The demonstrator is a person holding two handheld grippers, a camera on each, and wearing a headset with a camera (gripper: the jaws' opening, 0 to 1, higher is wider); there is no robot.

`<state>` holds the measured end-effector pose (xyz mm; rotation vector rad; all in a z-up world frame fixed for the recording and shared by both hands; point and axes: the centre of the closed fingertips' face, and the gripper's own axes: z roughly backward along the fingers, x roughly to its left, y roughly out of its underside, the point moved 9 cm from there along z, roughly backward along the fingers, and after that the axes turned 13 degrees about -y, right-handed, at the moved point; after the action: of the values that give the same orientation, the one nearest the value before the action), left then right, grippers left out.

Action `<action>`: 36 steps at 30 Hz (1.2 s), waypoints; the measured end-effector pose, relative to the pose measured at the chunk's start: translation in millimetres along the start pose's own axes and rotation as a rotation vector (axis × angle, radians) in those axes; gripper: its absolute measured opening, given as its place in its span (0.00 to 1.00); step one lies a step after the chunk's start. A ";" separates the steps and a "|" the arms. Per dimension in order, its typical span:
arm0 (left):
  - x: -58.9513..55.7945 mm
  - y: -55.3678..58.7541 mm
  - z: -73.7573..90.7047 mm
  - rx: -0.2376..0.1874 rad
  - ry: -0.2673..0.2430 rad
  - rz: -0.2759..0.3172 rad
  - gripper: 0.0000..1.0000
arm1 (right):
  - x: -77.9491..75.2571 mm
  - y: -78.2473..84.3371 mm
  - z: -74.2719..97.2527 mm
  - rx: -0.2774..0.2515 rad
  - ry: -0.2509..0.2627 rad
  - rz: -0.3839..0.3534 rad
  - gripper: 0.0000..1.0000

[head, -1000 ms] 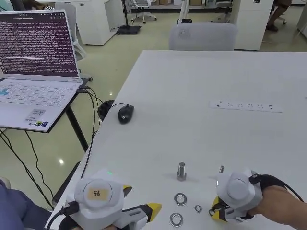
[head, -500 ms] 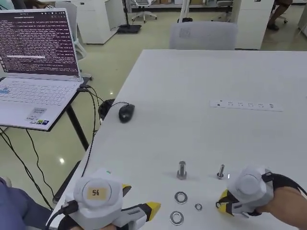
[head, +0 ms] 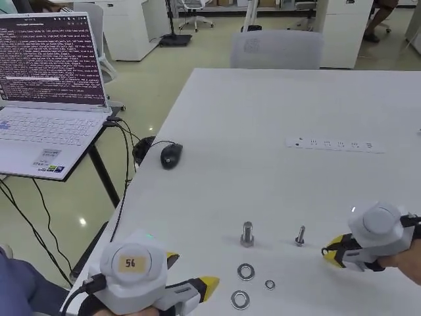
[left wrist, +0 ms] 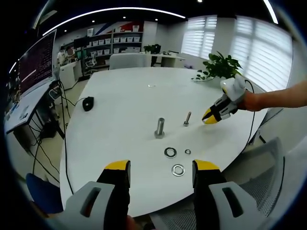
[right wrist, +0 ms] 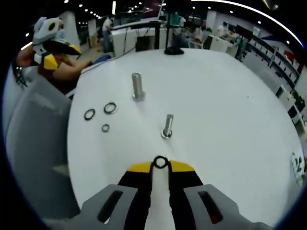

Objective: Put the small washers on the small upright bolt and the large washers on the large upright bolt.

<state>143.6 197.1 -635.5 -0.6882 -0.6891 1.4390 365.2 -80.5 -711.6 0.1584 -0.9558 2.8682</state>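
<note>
The large upright bolt and the small upright bolt stand side by side on the white table. Just in front of them lie two large washers and one small washer. My right gripper, to the right of the small bolt, is shut on a small washer. From it the small bolt stands just ahead and the large bolt farther off. My left gripper is open at the near table edge, facing the large bolt and the washers.
A black mouse lies near the table's left edge and a white power strip lies at the far right. A laptop stands on a side stand at the left, with cables hanging. A grey chair is behind the table.
My right gripper has moved right and a little away from the loose washers, uncovering the small bolt. The left gripper has stayed put.
</note>
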 end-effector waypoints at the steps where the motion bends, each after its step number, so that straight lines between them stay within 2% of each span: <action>1: -0.1 0.1 -0.1 0.001 0.000 0.000 0.51 | -1.1 -0.1 0.7 -0.001 0.002 -0.001 0.13; 5: -0.8 -0.1 -0.7 0.001 0.002 0.000 0.51 | -6.4 -9.7 4.3 -0.012 0.011 0.004 0.13; 9: -1.7 -0.3 -1.4 0.002 0.003 -0.003 0.51 | -12.4 -30.7 6.2 -0.025 0.017 0.034 0.13; 10: -1.8 -0.4 -1.6 0.003 0.004 -0.005 0.51 | -18.1 -35.1 3.9 -0.024 0.008 0.045 0.13; 19: 0.9 -0.3 -0.9 0.006 -0.005 -0.007 0.50 | -22.5 -58.2 -7.8 0.033 -0.030 0.113 0.13; 36: 0.9 0.2 -2.5 0.010 0.002 -0.005 0.50 | -20.7 -66.4 -14.6 0.093 -0.058 0.148 0.13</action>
<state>145.4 198.0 -637.2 -0.6793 -0.6811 1.4366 394.0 -20.5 -686.8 0.1878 -0.8788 3.0613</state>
